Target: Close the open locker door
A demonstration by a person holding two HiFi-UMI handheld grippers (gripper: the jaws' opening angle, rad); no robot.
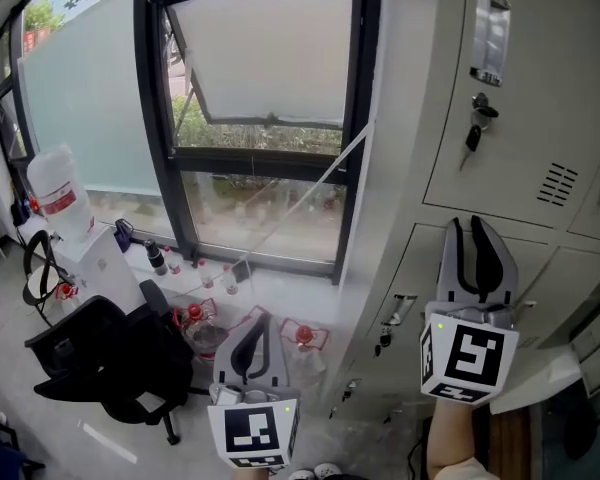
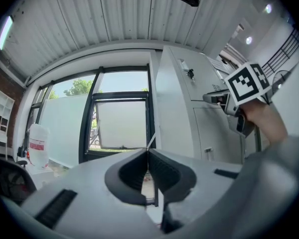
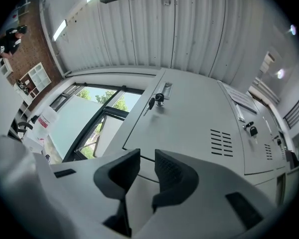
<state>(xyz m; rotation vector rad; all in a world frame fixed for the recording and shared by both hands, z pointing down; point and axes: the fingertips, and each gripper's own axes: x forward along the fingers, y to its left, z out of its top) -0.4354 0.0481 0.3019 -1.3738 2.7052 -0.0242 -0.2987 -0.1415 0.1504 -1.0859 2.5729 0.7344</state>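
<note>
- Head view: the locker bank (image 1: 510, 138) fills the right side and the window (image 1: 270, 68) the left.
  - A pale panel (image 1: 545, 373) juts out from the bank at the lower right with a dark space beside it. I take that to be the open locker door, though only its edge shows.
  - Your right gripper (image 1: 470, 230) points at a closed door face higher up. The panel lies below and to the right of its jaws, behind the tips.
  - Your left gripper (image 1: 257, 328) is down by the window, well apart from the panel, so the right hand is the nearer one.
  - The panel's visible edge runs on a slant from lower left to upper right.
- Left gripper view: the left gripper (image 2: 148, 156) has its jaws pressed together at the tips, with nothing between them.
  - It looks at the window and the end of the bank. The right gripper (image 2: 212, 98) shows off to the right, and no open door can be picked out.
- Right gripper view: the right gripper (image 3: 147, 156) has its jaws slightly spread and empty.
  - Ahead is a shut door with a key (image 3: 158, 98) and vent slots (image 3: 222, 142).
  - The open door is outside this view, so you will likely need to drop and swing right to get behind its free edge.
</note>
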